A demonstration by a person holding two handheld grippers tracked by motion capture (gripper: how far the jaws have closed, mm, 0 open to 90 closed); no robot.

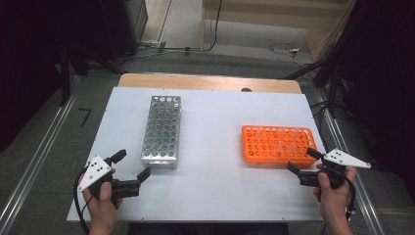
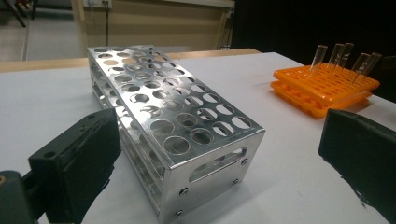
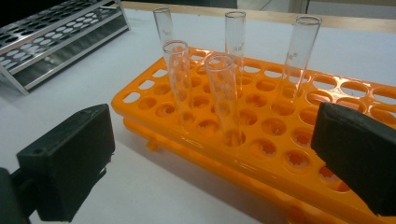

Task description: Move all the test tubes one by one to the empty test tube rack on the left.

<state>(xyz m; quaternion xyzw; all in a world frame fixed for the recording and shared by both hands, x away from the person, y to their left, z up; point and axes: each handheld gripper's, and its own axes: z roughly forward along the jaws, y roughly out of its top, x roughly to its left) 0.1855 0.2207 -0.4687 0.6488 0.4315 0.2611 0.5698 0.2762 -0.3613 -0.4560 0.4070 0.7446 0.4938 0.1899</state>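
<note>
Both grippers sit near the worktop's (image 1: 210, 191) front edge, fingers apart and empty. The left gripper (image 1: 131, 165) faces the metal rack (image 1: 162, 131). The right gripper (image 1: 303, 160) faces the orange rack (image 1: 278, 144) of glass tubes (image 3: 224, 98).

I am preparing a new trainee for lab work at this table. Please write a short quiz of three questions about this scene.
1. How many clear glass test tubes stand in the orange plastic tube rack?
2. True or false: the silver metal tube rack holds tubes.
3. Which gripper is nearer the orange rack: A left gripper, B right gripper?

Key: 1. Five. 2. False, its holes look empty. 3. B.
</note>
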